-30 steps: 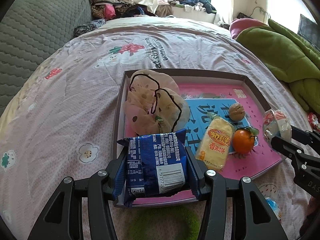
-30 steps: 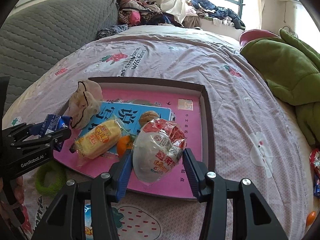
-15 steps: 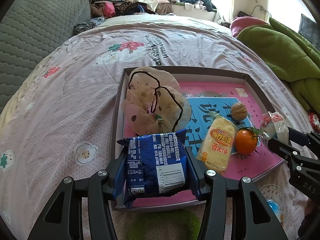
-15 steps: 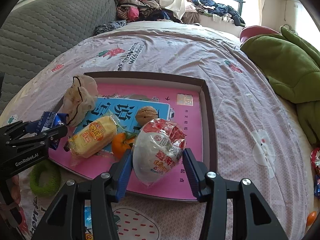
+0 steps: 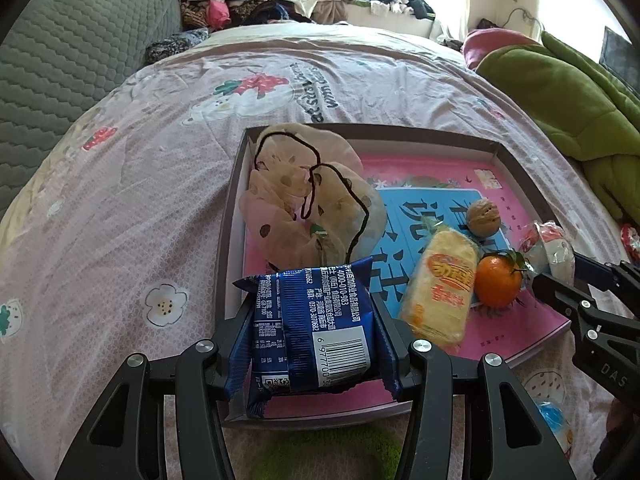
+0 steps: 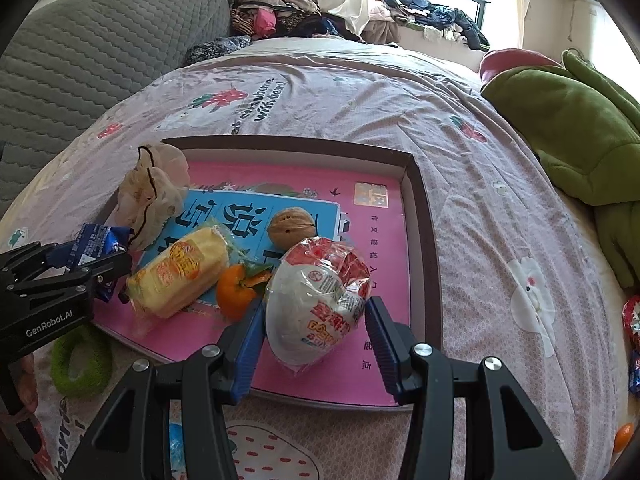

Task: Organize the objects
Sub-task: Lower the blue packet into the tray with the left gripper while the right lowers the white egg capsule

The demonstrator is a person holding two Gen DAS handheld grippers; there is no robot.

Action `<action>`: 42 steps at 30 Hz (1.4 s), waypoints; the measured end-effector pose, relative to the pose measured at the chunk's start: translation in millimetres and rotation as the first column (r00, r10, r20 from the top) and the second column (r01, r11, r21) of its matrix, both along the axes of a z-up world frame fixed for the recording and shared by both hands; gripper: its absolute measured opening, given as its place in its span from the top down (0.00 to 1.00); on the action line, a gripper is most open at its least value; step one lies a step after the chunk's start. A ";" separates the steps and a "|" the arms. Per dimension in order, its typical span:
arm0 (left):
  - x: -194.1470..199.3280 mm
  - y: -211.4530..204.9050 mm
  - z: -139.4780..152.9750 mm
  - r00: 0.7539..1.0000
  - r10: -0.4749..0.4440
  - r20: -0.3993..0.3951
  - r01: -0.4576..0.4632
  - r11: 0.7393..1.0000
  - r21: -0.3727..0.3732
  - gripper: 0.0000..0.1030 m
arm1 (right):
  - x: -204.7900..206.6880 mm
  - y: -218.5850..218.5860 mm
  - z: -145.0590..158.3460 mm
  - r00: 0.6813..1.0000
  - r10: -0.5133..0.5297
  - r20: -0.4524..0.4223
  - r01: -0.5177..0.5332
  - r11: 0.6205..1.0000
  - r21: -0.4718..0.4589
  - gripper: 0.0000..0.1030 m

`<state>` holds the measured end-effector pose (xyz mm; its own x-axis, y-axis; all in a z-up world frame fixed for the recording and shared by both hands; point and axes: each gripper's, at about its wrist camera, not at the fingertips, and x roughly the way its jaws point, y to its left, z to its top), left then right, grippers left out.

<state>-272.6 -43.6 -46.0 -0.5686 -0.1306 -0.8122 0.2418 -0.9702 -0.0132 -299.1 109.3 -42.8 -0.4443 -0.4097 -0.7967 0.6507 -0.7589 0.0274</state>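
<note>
Snacks sat in and over a shallow brown-rimmed cardboard tray [image 5: 234, 216] on the pink patterned bed. Through the left wrist view, the left gripper [image 5: 311, 344] pinched a blue foil snack packet [image 5: 316, 340] above the tray's near edge; a sheer dotted fabric pouch [image 5: 308, 200], a yellow wrapped cake [image 5: 440, 284], an orange tangerine [image 5: 498, 286] and a brown walnut [image 5: 484, 218] lay inside on a pink book. Through the right wrist view, the right gripper [image 6: 316, 332] clamped a white-and-red wrapped bun [image 6: 316, 304] over the tray's near right part, beside the tangerine [image 6: 236, 290]; a green fuzzy ring [image 6: 80, 360] lay on the bed outside the tray.
</note>
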 end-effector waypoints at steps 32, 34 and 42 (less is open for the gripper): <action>4.7 2.4 2.2 0.999 0.006 0.038 -0.007 1.000 0.011 0.46 | 0.0 7.9 9.6 1.000 -0.027 -0.001 0.027 0.999 0.032 0.51; 8.1 3.0 5.9 0.999 0.006 0.032 -0.006 1.000 0.013 0.46 | 1.5 10.1 12.5 1.000 -0.030 0.001 0.030 0.999 0.029 0.51; 25.1 3.4 35.4 1.000 0.010 0.004 -0.010 1.000 -0.001 0.46 | 13.6 14.9 35.0 1.000 -0.015 -0.015 0.016 1.000 0.015 0.50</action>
